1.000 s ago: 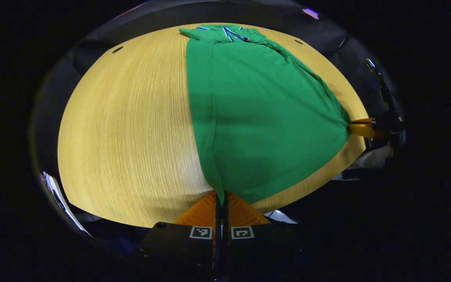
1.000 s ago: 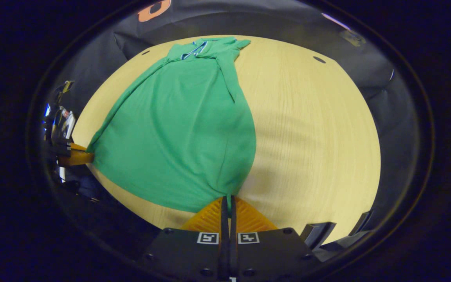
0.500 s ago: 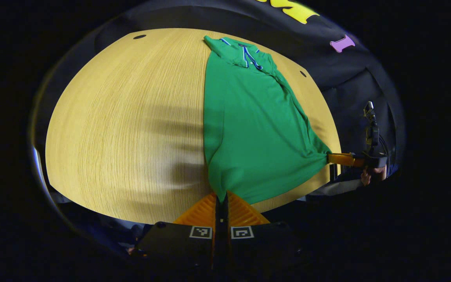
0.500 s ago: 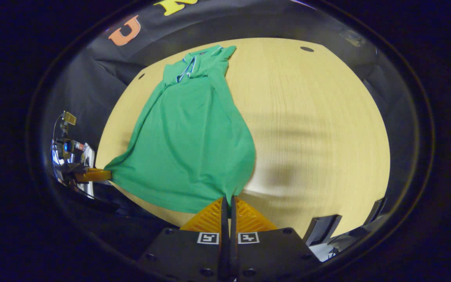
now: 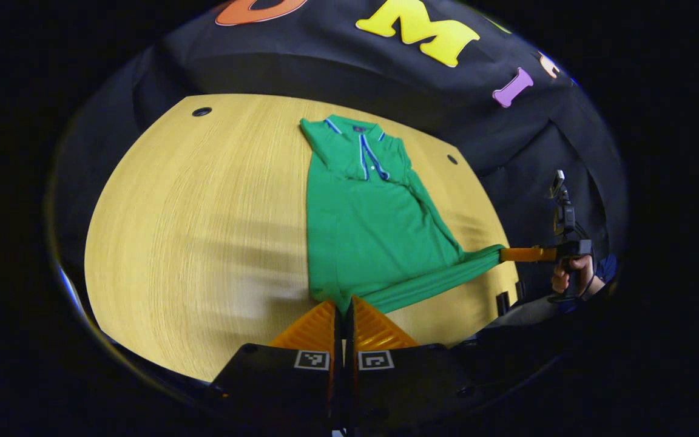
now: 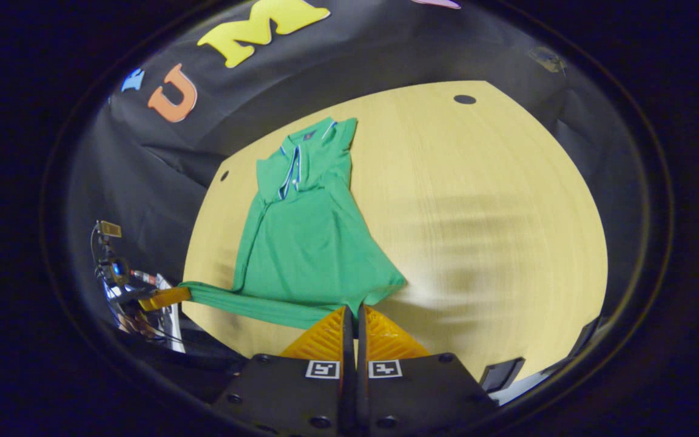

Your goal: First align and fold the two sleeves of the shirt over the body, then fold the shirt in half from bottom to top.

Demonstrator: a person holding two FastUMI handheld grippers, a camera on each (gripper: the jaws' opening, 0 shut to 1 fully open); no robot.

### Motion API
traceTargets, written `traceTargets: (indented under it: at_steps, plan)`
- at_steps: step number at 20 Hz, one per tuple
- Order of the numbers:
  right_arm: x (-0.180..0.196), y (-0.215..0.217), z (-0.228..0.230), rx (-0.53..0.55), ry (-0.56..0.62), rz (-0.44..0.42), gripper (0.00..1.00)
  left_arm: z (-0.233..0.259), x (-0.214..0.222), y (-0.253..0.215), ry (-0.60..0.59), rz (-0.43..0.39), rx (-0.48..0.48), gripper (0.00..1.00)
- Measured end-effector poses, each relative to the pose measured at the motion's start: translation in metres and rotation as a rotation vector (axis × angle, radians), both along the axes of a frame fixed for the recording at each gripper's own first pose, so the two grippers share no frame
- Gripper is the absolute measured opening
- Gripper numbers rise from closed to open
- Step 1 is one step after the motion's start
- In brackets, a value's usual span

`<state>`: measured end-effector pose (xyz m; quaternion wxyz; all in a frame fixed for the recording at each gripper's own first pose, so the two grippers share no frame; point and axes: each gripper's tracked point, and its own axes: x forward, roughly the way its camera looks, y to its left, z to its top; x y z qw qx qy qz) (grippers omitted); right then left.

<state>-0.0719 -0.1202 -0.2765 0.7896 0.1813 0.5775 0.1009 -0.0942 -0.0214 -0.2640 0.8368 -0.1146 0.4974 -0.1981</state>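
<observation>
A green polo shirt (image 5: 368, 224) (image 6: 307, 237) lies on the wooden table (image 5: 204, 212) with its collar at the far end and its sleeves folded over the body. My left gripper (image 5: 343, 306) is shut on one bottom corner of the shirt. My right gripper (image 6: 354, 312) is shut on the other bottom corner. The hem is lifted off the table and stretched taut between the two. In the left gripper view the right gripper (image 5: 504, 255) shows at the right, held by a hand (image 5: 568, 276). The left gripper (image 6: 179, 294) shows at the left of the right gripper view.
The table (image 6: 477, 212) has bare wood beside the shirt and small dark holes (image 5: 201, 111) (image 6: 464, 99) near its far corners. The black booth wall (image 5: 386, 67) stands just behind the table's far edge.
Both grippers have risen with the shirt's bottom hem and tipped their views upward. The lower part of the shirt has come off the table and the hem now hangs stretched between them.
</observation>
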Motion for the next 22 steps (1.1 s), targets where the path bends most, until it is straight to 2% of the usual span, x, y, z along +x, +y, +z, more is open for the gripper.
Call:
traceTargets:
  at_steps: [2, 3, 5, 6, 8, 13, 14, 22]
  plan:
    - [0.019, 0.003, 0.009, 0.022, -0.019, -0.018, 0.0, 0.005, 0.022, 0.001, -0.032, -0.015, 0.015, 0.03]
    - [0.031, 0.003, 0.012, 0.026, -0.032, -0.021, 0.03, 0.01, 0.033, 0.002, -0.056, -0.022, 0.025, 0.03]
    - [0.057, 0.001, 0.021, 0.015, -0.071, -0.027, 0.0, 0.021, 0.062, 0.008, -0.118, -0.027, 0.054, 0.03]
    - [0.069, 0.002, 0.023, 0.008, -0.089, -0.022, 0.03, 0.026, 0.076, 0.01, -0.141, -0.027, 0.06, 0.04]
    - [0.091, 0.004, 0.033, 0.013, -0.119, -0.021, 0.0, 0.035, 0.105, 0.008, -0.18, -0.02, 0.059, 0.03]
    - [0.153, 0.008, 0.05, 0.003, -0.209, -0.015, 0.0, 0.054, 0.172, 0.003, -0.239, -0.017, 0.023, 0.03]
    - [0.166, 0.007, 0.053, -0.004, -0.228, -0.014, 0.02, 0.055, 0.186, 0.004, -0.252, -0.018, 0.025, 0.03]
    - [0.267, 0.018, 0.05, -0.083, -0.36, 0.004, 0.03, 0.063, 0.286, 0.004, -0.33, 0.07, 0.004, 0.04]
